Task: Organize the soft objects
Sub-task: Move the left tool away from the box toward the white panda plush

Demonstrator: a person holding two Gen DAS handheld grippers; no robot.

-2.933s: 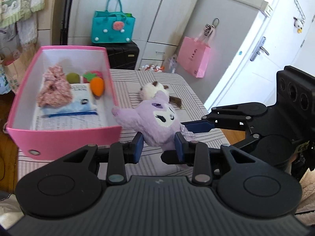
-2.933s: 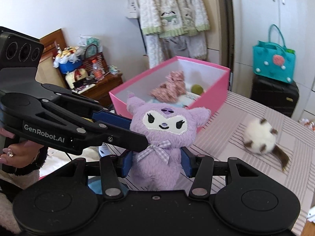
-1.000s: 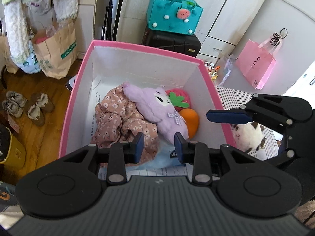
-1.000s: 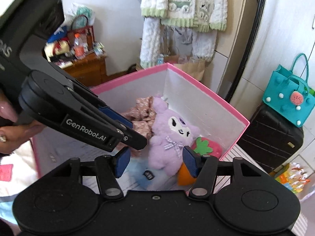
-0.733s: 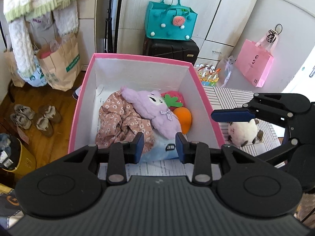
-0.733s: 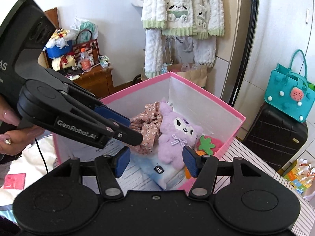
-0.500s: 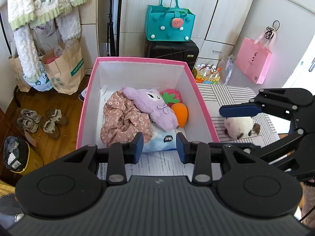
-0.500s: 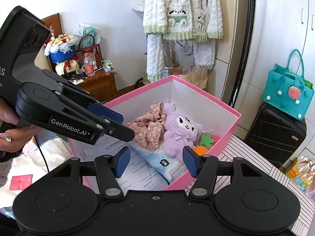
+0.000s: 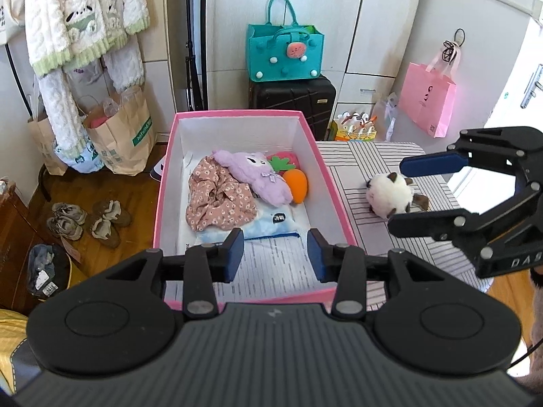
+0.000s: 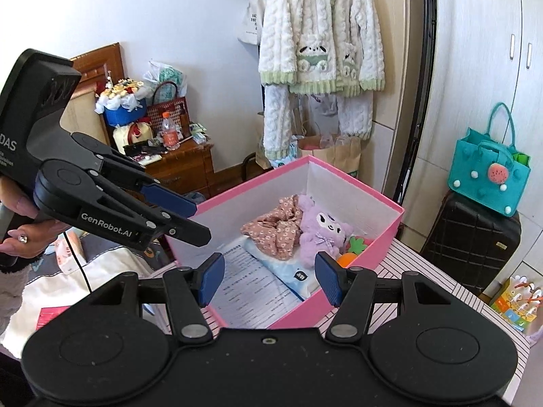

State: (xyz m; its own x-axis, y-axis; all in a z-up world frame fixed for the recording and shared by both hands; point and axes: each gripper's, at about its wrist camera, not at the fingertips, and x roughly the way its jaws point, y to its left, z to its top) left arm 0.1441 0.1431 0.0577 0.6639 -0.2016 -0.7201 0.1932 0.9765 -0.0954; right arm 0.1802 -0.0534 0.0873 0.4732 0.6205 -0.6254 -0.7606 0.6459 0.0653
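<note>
on the striped counter [image 9: 390, 156] i'm holding both claws apart and empty, the left claw [image 9: 275, 256] just opening over the pink box [image 9: 331, 183]; the white plush [image 9: 388, 195] is lying right of it, nearest my right claw [image 9: 410, 193].

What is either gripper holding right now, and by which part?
Nothing. The left gripper, whose jaws have just been opening, and the right gripper are both empty; the purple plush lies loose in the pink box.
</note>
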